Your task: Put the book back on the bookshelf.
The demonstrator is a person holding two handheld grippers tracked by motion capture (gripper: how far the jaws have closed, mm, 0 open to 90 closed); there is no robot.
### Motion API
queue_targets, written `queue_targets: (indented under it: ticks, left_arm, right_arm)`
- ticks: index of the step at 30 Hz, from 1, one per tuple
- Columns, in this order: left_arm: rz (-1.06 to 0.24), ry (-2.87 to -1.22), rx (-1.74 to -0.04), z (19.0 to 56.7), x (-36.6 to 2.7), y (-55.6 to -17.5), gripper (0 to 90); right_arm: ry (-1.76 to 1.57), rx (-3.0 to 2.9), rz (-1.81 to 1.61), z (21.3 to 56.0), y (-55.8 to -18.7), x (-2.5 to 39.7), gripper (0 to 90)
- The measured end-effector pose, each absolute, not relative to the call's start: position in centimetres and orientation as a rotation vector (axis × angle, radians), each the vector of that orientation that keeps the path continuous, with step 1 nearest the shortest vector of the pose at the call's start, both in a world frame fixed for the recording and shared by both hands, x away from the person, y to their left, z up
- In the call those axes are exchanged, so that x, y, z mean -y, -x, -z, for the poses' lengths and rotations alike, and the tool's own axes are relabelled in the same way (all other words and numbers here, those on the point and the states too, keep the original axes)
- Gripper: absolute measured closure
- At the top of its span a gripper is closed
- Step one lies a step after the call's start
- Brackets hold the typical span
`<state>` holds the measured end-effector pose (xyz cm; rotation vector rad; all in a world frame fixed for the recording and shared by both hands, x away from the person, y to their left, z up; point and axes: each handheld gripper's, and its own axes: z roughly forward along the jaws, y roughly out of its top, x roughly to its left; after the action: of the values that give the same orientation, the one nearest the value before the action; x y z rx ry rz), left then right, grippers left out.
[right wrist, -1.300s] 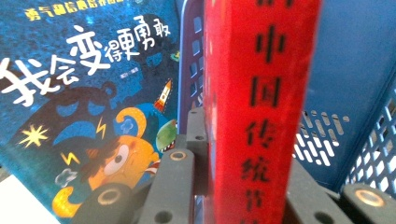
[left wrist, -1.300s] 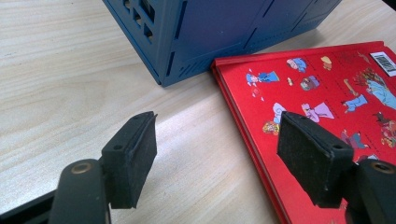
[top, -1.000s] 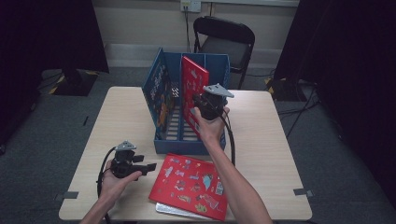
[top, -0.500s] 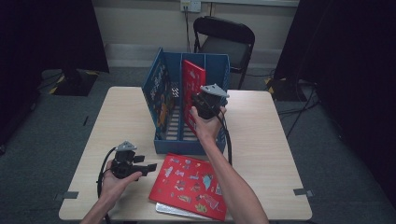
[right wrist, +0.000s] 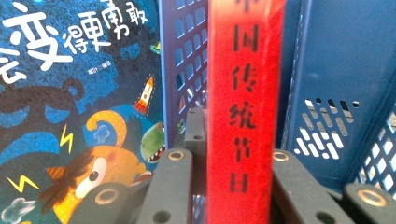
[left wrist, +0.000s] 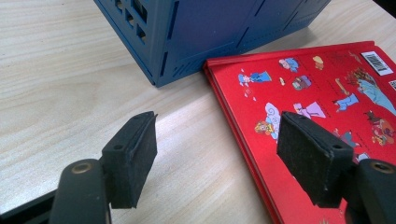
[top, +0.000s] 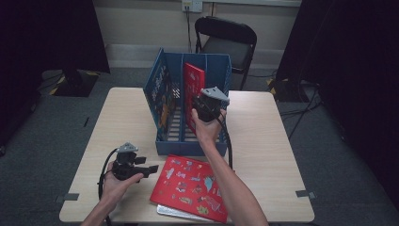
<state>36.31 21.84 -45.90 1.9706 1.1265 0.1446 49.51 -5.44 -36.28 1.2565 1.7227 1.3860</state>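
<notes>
A blue file rack (top: 214,70) stands mid-table. A red book (top: 194,87) stands upright in its middle slot, and my right gripper (top: 207,110) is shut on its spine. In the right gripper view the red spine (right wrist: 240,93) with black characters runs between the two jaws of that gripper (right wrist: 233,175). A blue picture book (top: 162,96) fills the rack's left slot. A second red book (top: 190,186) lies flat at the table's front. My left gripper (top: 147,169) stands open just left of it; its pads (left wrist: 133,158) straddle bare table and that book's edge (left wrist: 327,93).
A thin pale book or sheet (top: 171,213) lies under the flat red book. The rack's corner (left wrist: 210,32) is close ahead of the left gripper. A black folding chair (top: 226,42) stands behind the table. Bare tabletop (top: 127,117) lies left of the rack.
My right gripper has sunk a little and the upright red book has gone slightly deeper into the rack. The left gripper has stayed put.
</notes>
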Motion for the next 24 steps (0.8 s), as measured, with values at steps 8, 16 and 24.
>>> queue_targets:
  ticks: [8,16,24]
  left_arm:
    - [-0.149,-1.960,-1.132,45.9,-21.9,-36.3,28.5]
    - [-0.146,-1.966,-1.127,45.9,-21.8,-36.3,28.6]
    - [-0.150,-1.961,-1.130,45.9,-21.8,-36.2,28.6]
  right_arm:
    - [-1.238,-1.773,-1.378,36.1,-49.6,5.6,76.2]
    - [-1.243,-1.837,-1.356,35.5,-49.9,5.7,73.1]
    - [-1.255,-1.871,-1.323,34.5,-50.4,5.6,67.1]
